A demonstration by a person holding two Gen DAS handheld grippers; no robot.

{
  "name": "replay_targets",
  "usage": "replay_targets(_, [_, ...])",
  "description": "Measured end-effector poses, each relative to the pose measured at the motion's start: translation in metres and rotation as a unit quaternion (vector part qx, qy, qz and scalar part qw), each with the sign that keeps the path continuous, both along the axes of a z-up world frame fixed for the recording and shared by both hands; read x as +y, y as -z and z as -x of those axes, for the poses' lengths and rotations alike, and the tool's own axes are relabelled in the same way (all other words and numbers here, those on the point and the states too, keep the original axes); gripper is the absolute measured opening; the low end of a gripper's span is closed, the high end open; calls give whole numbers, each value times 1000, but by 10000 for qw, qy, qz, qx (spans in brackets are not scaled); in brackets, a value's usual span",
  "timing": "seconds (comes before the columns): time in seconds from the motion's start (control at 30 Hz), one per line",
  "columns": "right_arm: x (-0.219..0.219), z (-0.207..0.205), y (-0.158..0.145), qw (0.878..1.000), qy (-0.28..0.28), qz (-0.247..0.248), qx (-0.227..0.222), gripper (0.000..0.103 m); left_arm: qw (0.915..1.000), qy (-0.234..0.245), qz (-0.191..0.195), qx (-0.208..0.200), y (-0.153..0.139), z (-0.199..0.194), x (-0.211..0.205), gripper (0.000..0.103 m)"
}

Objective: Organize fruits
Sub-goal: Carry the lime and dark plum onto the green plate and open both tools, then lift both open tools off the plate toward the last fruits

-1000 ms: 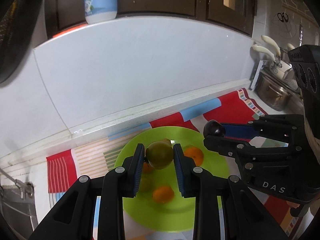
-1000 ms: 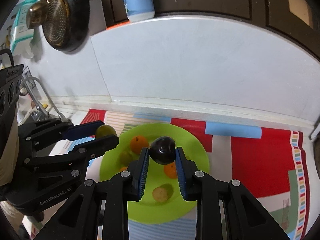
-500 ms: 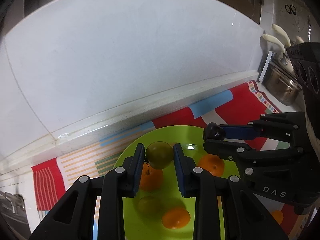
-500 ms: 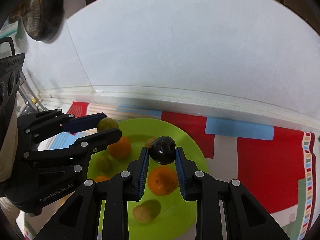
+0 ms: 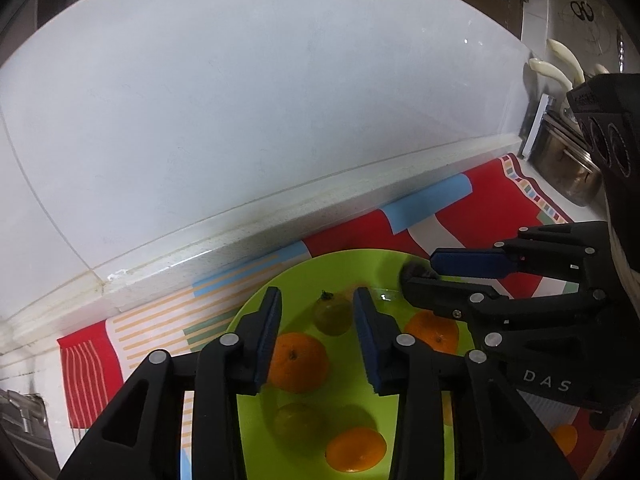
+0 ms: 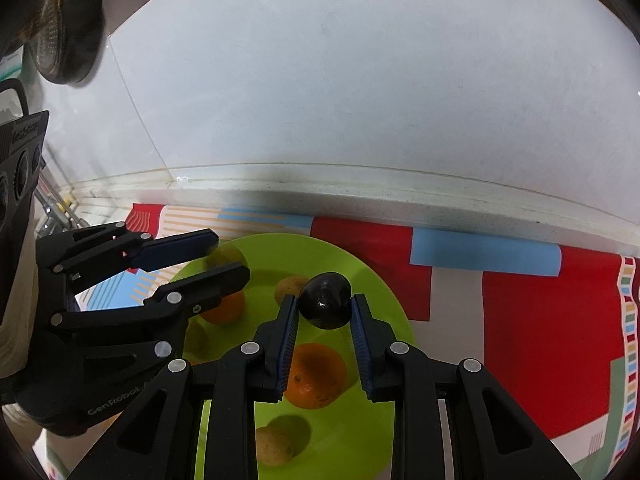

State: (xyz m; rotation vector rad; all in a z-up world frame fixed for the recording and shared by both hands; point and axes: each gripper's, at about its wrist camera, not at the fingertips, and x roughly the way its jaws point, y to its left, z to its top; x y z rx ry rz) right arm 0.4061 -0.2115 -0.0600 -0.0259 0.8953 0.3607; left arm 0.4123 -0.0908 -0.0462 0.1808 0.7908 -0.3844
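Releasing: our left hand-held gripper (image 5: 316, 312) has just parted over the green fruit (image 5: 332, 316); right hand-held gripper (image 6: 324, 312) clamps the plum (image 6: 326, 300), which may roll off the plate (image 6: 384, 300).

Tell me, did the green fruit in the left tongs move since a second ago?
Yes. The green fruit has dropped from between the pads of the left tongs, which have just been opening, and sits lower on the green plate.
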Motion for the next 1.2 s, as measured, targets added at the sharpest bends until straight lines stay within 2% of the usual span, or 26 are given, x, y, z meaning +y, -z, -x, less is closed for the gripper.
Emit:
replay_targets(0.33, [-4, 21, -15, 9998, 88, -4, -204, 31, 9996, -220, -22, -174, -19, 26, 9, 43])
replay_targets(0.5, [-6, 45, -34, 9989, 166, -21, -427, 32, 9989, -380, 150, -246, -37, 49, 16, 50])
replay_targets(0.6, [-6, 65, -47, 9978, 228, -1, -615, 39, 9982, -466, 172, -325, -47, 67, 19, 54])
replay_targets(0.73, [-5, 91, -61, 9964, 272, 7, -808, 41, 9971, -572, 229, -447, -59, 96, 25, 60])
replay_targets(0.83, [-5, 110, -69, 9948, 349, 8, -957, 52, 9964, -658, 179, -507, -65, 113, 26, 66])
replay_targets(0.93, [-8, 130, -77, 9933, 421, 17, -1079, 53, 9953, -757, 199, -568, -70, 131, 30, 67])
replay_targets(1.07, [-13, 151, -82, 9916, 603, -51, -1144, 62, 9942, -818, 163, -679, -76, 156, 33, 72])
replay_targets(1.2, [-17, 170, -84, 9900, 766, -22, -1183, 64, 9937, -858, 158, -710, -77, 174, 34, 74])
